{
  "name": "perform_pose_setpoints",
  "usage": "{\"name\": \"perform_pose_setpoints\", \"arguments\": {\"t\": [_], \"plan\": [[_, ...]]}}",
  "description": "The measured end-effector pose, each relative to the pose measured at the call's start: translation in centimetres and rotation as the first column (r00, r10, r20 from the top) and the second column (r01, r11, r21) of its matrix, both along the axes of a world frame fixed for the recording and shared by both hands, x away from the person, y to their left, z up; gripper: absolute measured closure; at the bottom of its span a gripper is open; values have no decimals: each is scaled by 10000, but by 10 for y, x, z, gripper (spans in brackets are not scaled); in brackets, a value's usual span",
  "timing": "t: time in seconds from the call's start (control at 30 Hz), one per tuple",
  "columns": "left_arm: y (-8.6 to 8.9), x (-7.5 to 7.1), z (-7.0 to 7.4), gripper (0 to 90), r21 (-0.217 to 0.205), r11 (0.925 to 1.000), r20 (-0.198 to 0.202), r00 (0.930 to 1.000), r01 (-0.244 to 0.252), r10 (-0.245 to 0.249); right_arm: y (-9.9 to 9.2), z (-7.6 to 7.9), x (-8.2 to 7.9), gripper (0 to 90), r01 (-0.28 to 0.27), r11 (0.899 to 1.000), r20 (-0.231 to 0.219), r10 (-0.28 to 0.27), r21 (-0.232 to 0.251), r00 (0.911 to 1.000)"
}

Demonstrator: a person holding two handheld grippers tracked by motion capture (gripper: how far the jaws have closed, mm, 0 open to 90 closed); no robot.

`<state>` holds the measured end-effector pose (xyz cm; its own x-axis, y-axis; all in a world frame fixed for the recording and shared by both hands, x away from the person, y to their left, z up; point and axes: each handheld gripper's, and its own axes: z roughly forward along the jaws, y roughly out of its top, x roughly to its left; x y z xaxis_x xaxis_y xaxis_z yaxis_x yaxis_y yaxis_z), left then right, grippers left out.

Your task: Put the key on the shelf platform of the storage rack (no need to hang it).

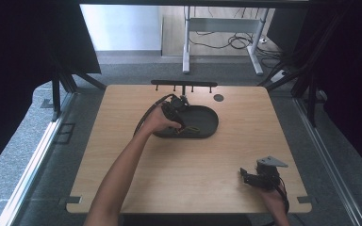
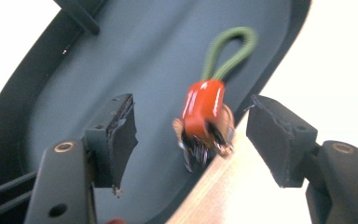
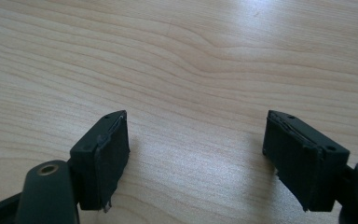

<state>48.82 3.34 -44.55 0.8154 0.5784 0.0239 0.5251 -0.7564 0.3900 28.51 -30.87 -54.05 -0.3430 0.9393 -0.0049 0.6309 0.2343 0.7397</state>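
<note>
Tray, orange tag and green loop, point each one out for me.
tray [image 2: 121, 56]: left gripper view, bare floor of the dark tray.
orange tag [image 2: 203, 107]: left gripper view, middle of its orange body, between the open fingers.
green loop [image 2: 229, 49]: left gripper view, the cord's right side.

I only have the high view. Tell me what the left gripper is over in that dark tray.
Observer: A small red tag on a green cord loop, lying by the tray's rim.
Operator: Say whether the left gripper has it.
Observer: No. The left gripper is open, its jaws on either side of the tag, not touching it.
Operator: Now report the right gripper.
Observer: The right gripper is open over bare wooden table, with nothing between its jaws.
</note>
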Motion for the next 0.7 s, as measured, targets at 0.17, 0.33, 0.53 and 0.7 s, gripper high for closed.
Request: {"name": "perform_pose_setpoints", "arguments": {"t": [0.17,0.33,0.53,0.7], "plan": [[14,-13,12,305,-518,9986,267,9996,-60,74,0,0,0,227,9,10000,-3,-9,-5,10000],[28,-27,18,310,-800,9968,436,9990,-44,79,0,0,0,227,29,10000,0,-29,-4,10000],[42,-40,24,319,-1085,9941,542,9985,19,40,0,0,0,227,44,10000,-3,-44,-1,10000],[52,-55,27,324,-1303,9915,610,9981,17,63,0,0,0,227,61,10000,-5,-61,1,10000]]}}
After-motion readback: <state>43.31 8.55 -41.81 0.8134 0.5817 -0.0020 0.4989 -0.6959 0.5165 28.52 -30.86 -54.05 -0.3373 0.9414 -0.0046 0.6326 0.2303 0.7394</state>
